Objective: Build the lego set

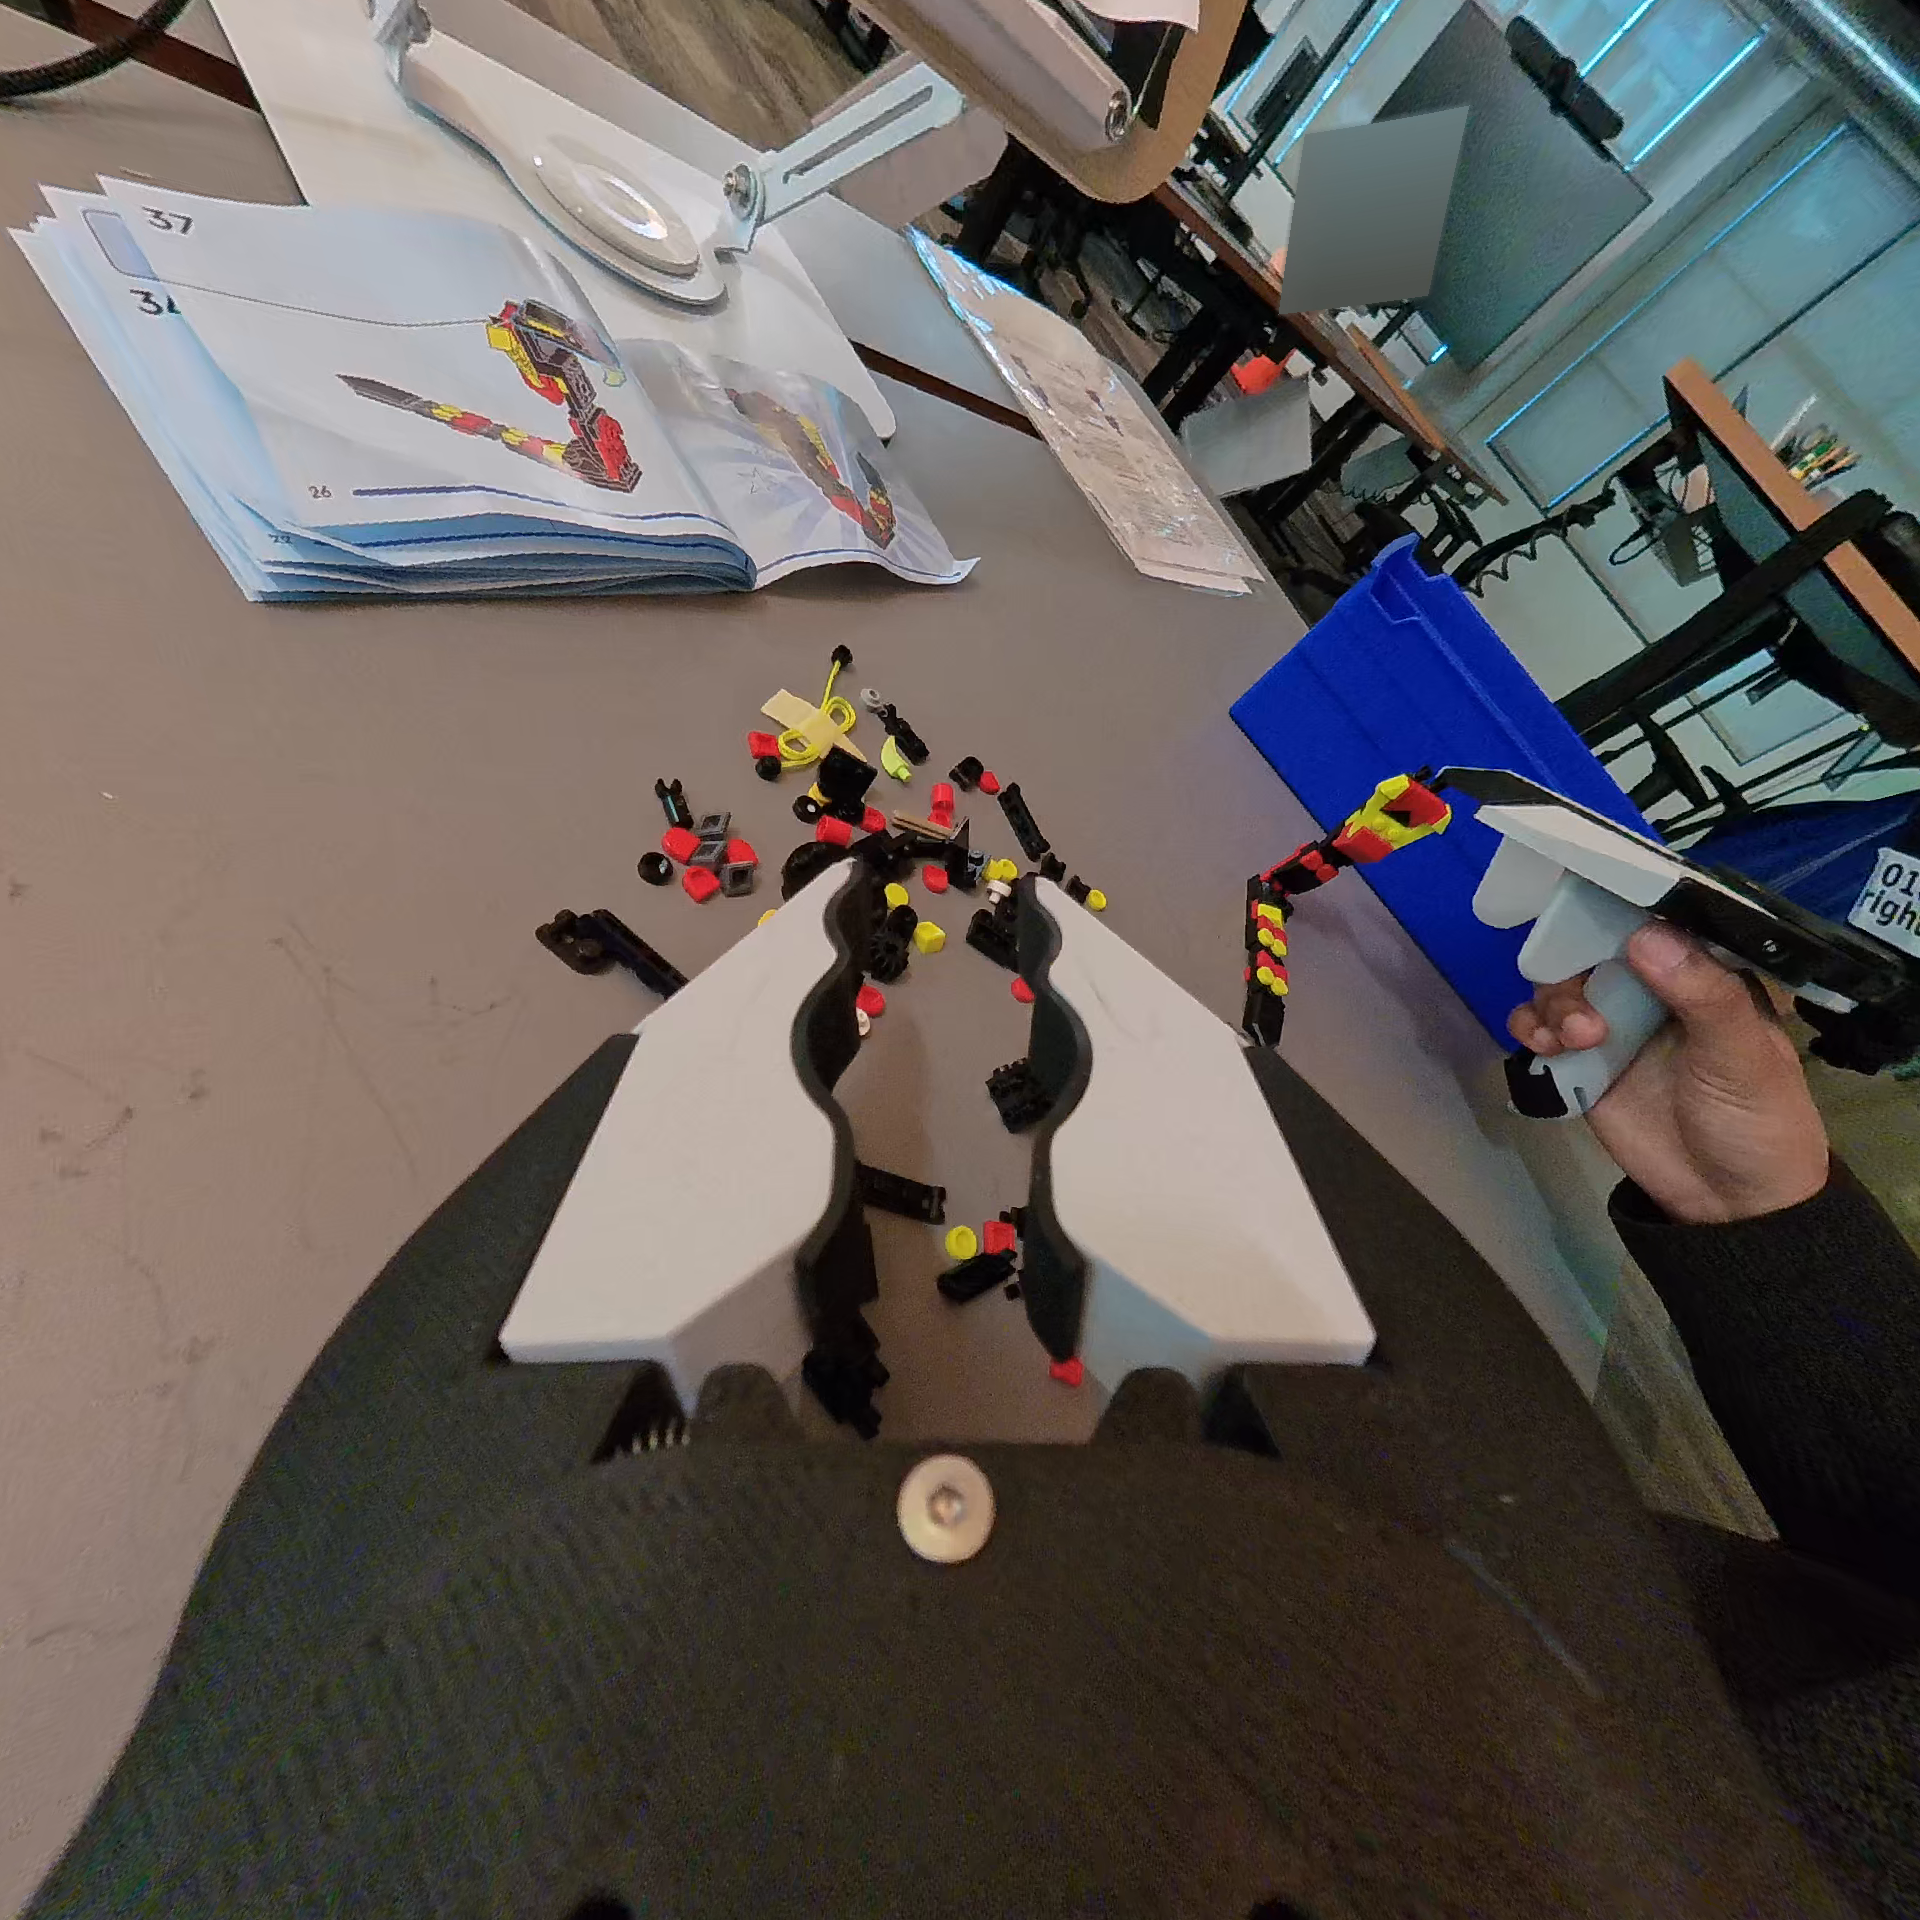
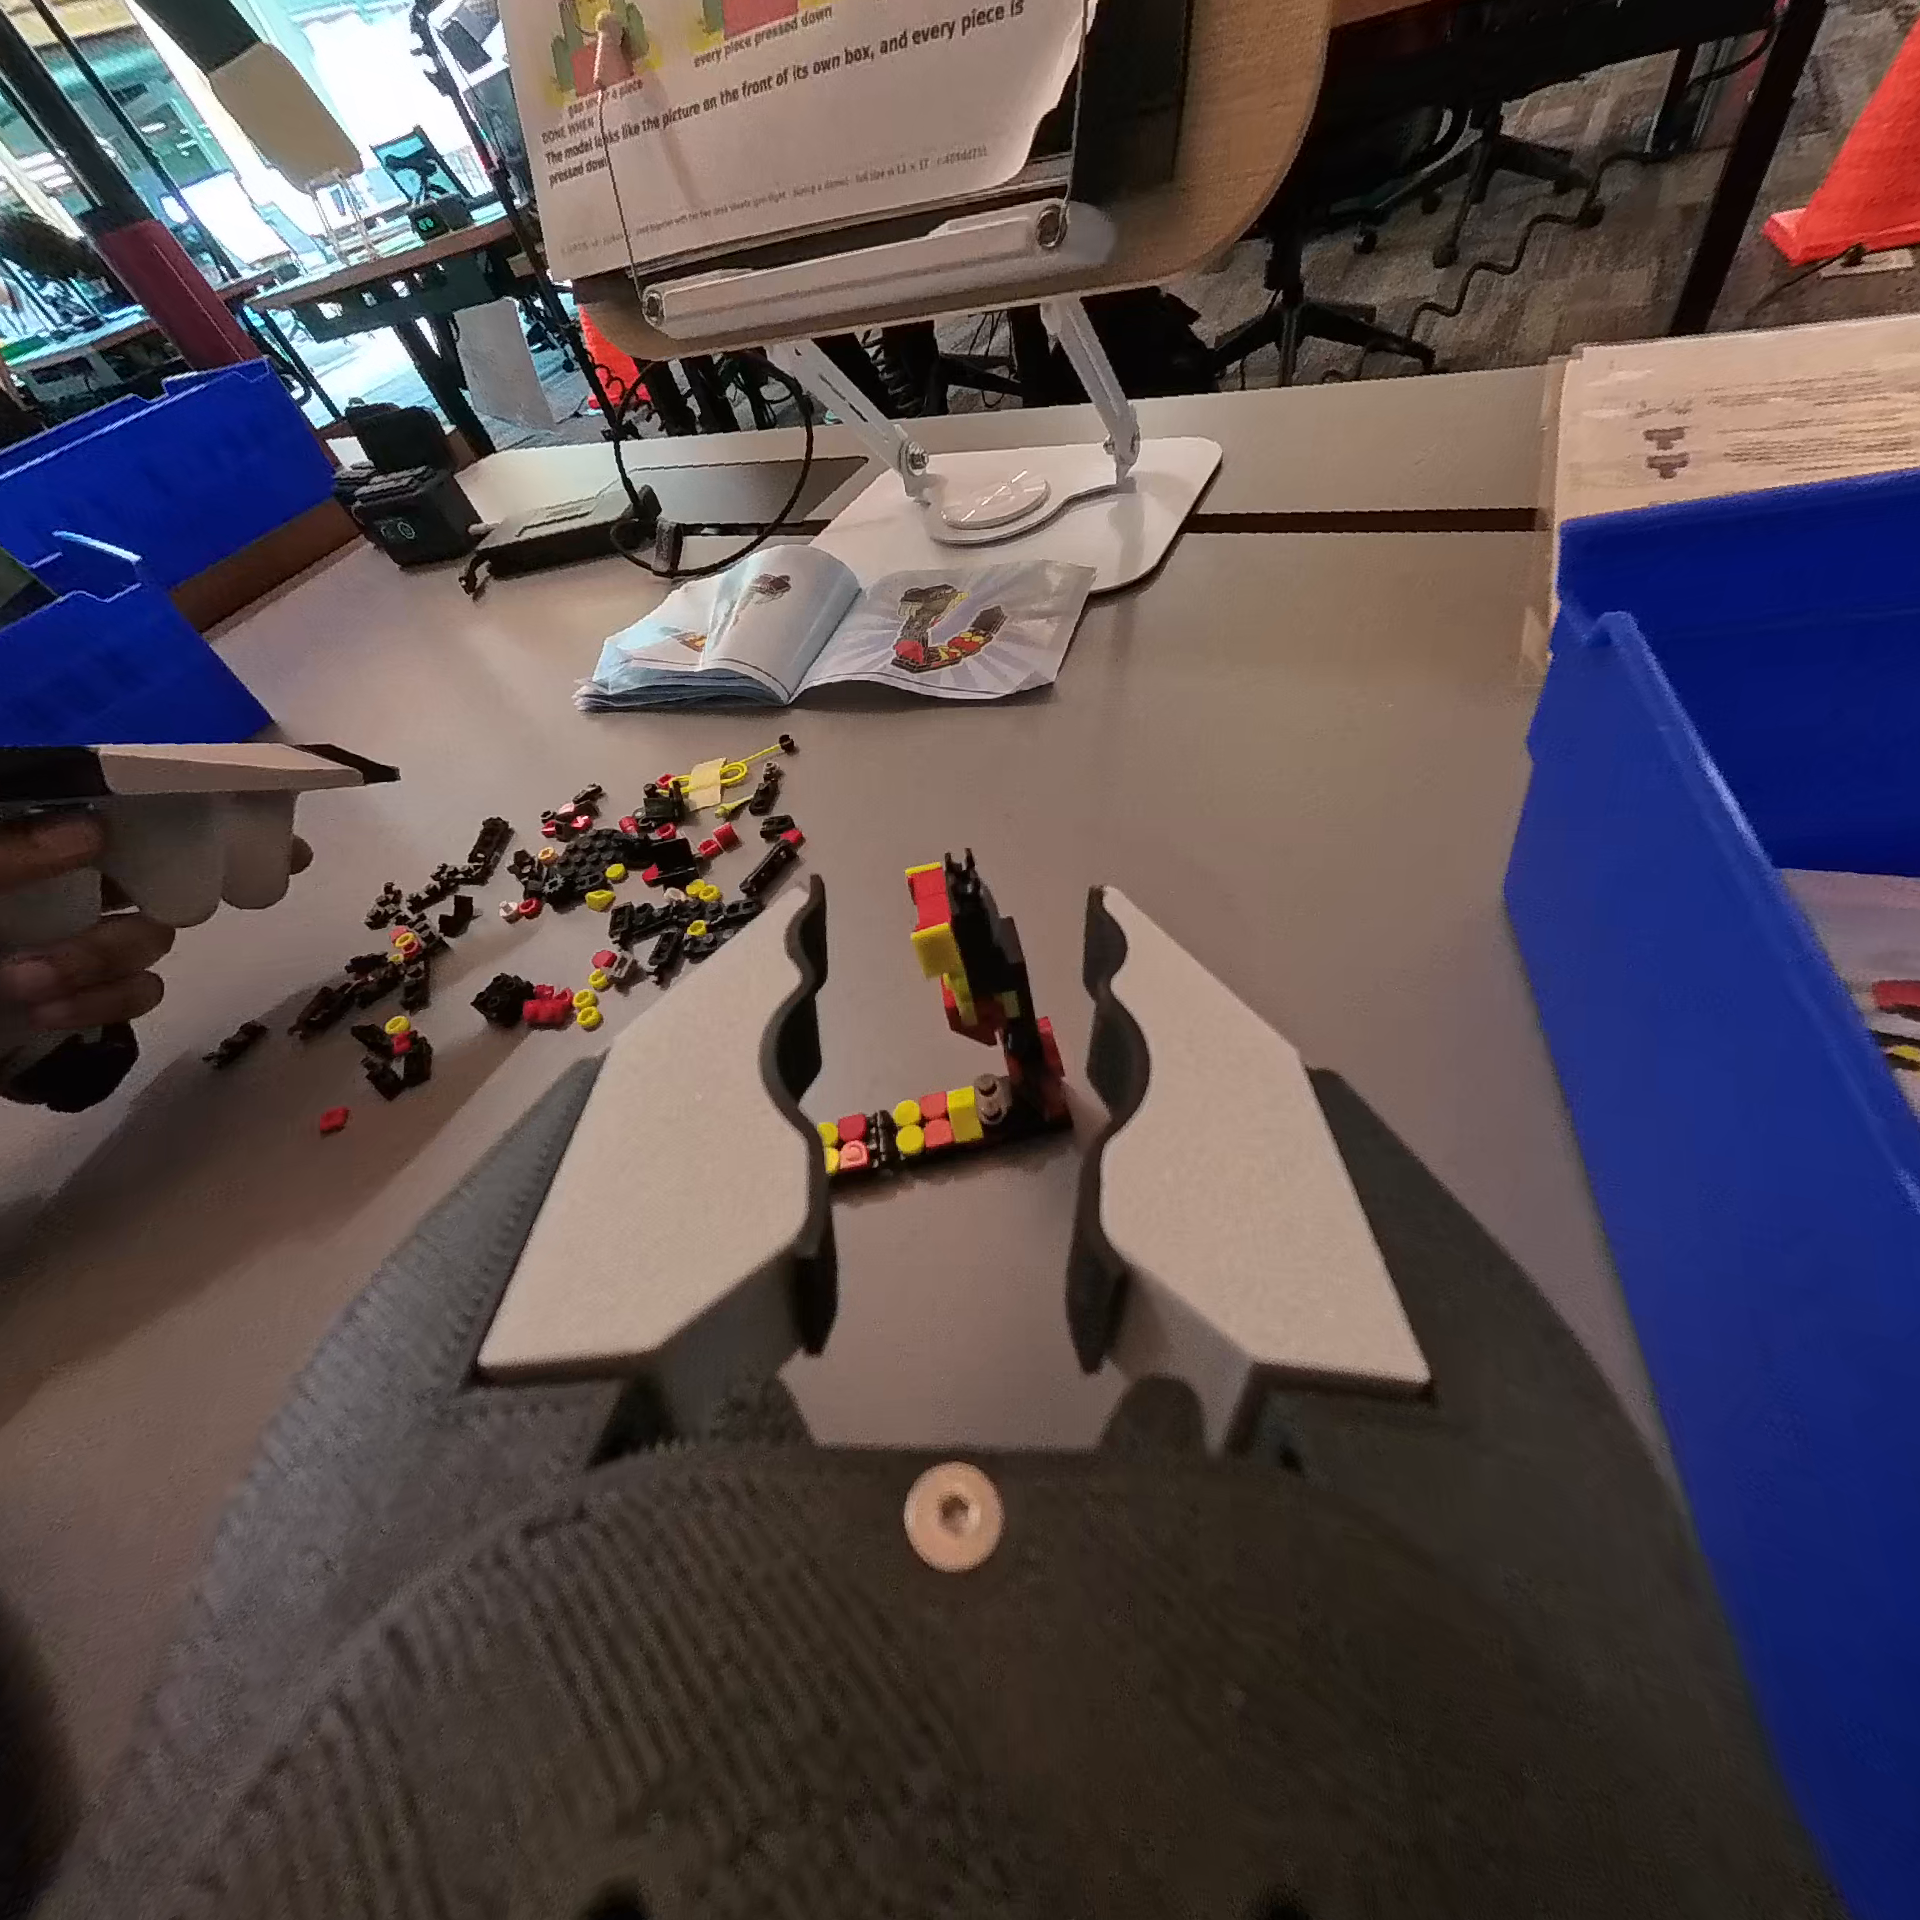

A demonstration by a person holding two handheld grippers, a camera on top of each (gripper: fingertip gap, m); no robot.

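I see my left gripper [image 1: 940,914] wide apart above the loose bricks [image 1: 883,831], my right gripper [image 2: 956,904] wide apart around the upright snake model [image 2: 977,1018], instruction booklet [image 2: 831,634] printed, beyond the bricks.

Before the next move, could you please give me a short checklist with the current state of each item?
1. Left gripper open, nothing between its fingers: ok.
2. Right gripper open around the partly built snake model, not clamped on it: ok.
3. Model resting on the grey table, tail flat and neck raised: ok.
4. Loose pieces within the left gripper's reach, just ahead of its tips: ok.
5. Instruction booklet open and in sight: ok.
6. Which piece goes on next: cannot tell.
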